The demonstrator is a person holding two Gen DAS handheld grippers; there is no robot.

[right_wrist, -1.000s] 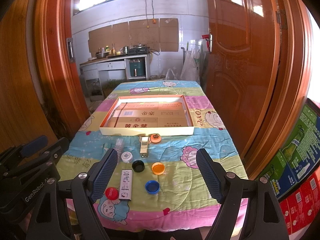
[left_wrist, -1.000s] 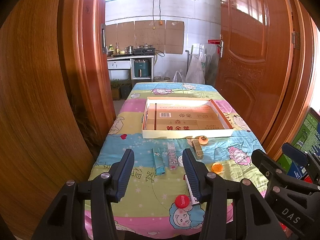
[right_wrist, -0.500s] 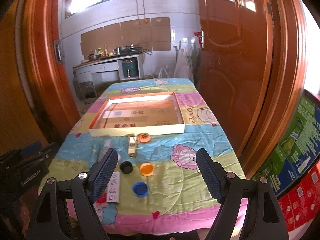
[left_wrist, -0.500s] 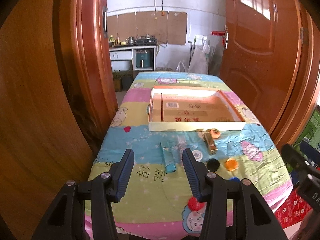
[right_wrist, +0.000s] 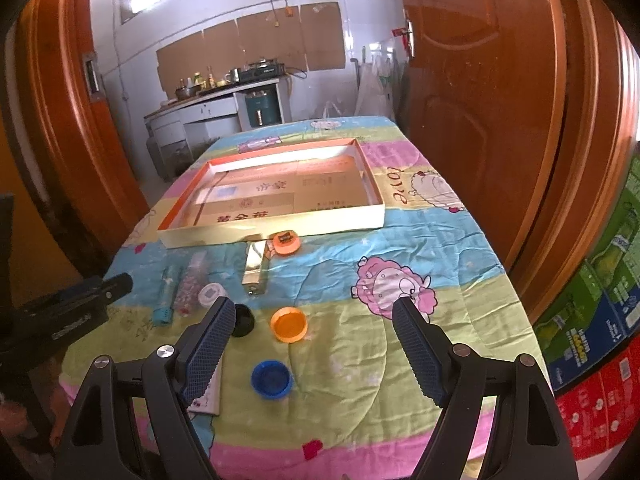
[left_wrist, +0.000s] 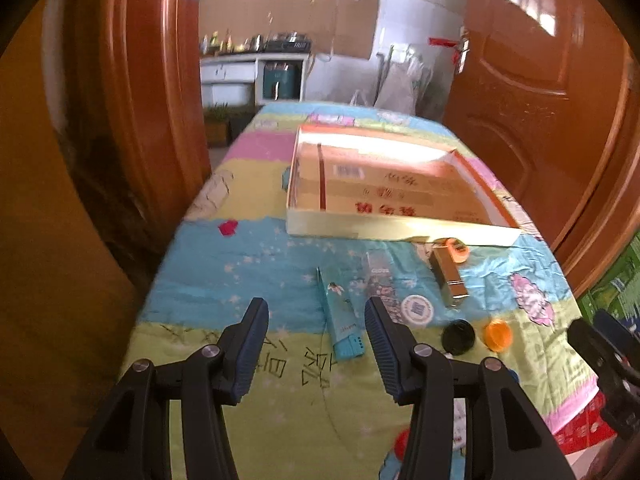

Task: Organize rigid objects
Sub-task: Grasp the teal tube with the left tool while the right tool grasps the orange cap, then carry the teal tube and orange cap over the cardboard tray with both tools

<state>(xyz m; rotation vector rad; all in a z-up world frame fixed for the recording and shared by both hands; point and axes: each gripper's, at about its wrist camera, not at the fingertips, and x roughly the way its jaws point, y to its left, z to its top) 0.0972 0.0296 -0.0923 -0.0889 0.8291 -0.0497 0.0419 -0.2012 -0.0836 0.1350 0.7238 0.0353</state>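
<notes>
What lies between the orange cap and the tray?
In the right wrist view, only bare quilt separates the orange cap from the tray; the gold lighter sits just left.

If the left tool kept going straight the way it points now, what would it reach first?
Most likely the light-blue tube, lying on the quilt between the open fingers of the left tool, nearer the right one. Depth is uncertain through the fisheye; it could meet the quilt just short of it.

Orange cap point(right_wrist: 289, 324), blue cap point(right_wrist: 271, 379) (cartoon-patterned pastel cloth point(right_wrist: 400, 240)).
</notes>
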